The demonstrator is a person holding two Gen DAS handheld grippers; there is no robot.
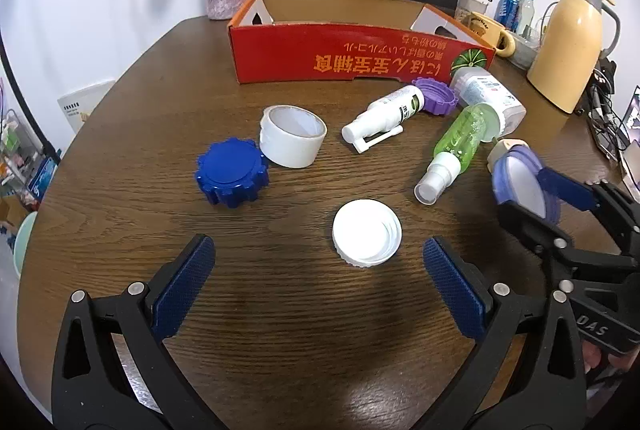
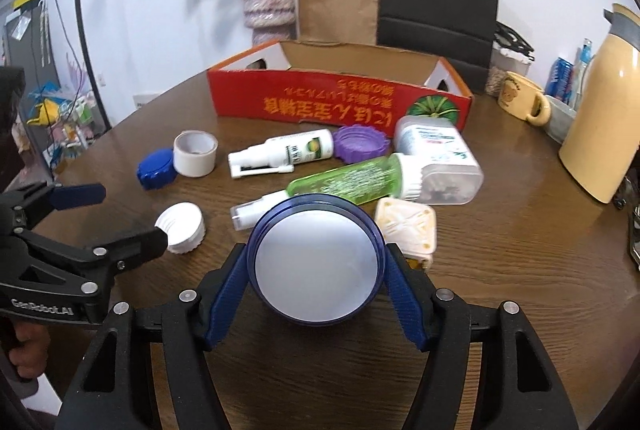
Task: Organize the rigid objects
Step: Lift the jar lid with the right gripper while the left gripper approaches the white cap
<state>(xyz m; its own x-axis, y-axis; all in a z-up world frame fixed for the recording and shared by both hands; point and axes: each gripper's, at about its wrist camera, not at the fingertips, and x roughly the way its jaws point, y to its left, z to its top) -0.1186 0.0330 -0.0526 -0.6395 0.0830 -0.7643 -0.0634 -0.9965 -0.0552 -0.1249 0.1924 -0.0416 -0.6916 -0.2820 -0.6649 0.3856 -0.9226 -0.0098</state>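
Now gripping blue-rimmed lid (image 2: 316, 260) edgewise in right gripper (image 2: 316, 270), risking slipping from pads before reaching red box (image 2: 340, 102); left gripper (image 1: 320, 278) hovering wide open by white cap (image 1: 366, 238).

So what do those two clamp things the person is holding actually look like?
Each hand-held gripper is a black plastic frame with triangular cut-outs and round silver pivot bolts. The two fingers carry flat blue pads with a fine criss-cross texture. The left hand-held gripper shows white lettering reading GenRobot.AI on its side in the right wrist view; the right hand-held gripper matches it. No cables show.
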